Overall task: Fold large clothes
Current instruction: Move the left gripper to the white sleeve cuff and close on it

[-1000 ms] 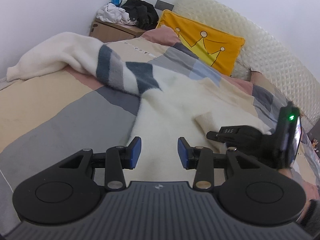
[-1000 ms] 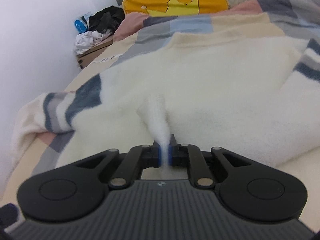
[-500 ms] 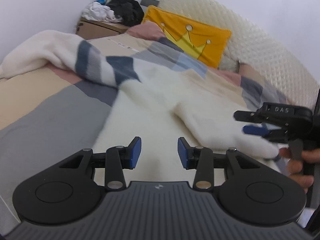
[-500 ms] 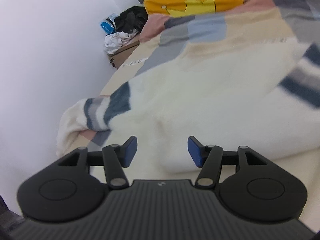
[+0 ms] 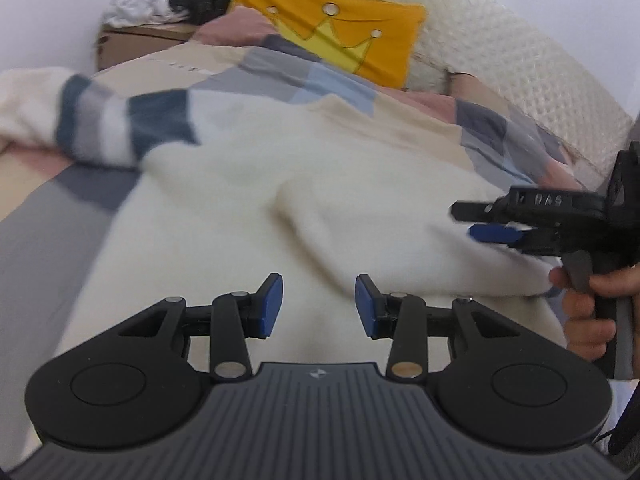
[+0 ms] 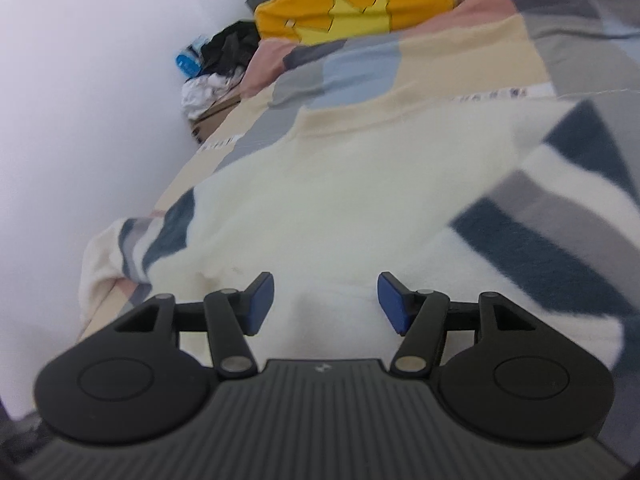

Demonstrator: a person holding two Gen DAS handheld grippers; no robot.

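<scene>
A fluffy cream sweater [image 5: 240, 168] lies spread on the bed, its sleeves banded in dark blue and grey. One striped sleeve [image 5: 120, 128] stretches to the left in the left wrist view. My left gripper [image 5: 319, 306] hovers over the sweater's body, open, with nothing between its blue pads. My right gripper [image 6: 326, 302] is low over the sweater [image 6: 360, 184]. Its jaws are opening and no cloth is pinched between them. A striped sleeve [image 6: 560, 220] lies to its right. From the left wrist I see the right gripper [image 5: 464, 222] held by a hand [image 5: 580, 312] at the sweater's right edge.
The bed has a patchwork cover [image 5: 40, 220] in grey, beige and pink. A yellow crown pillow [image 5: 340, 28] leans on a quilted headboard [image 5: 520, 68]. A cardboard box [image 5: 132, 40] piled with clothes stands by the wall at the far left.
My right gripper has let go of the pinch of cream cloth and opened wide. Both grippers have slid sideways over the sweater. The left gripper's opening is unchanged.
</scene>
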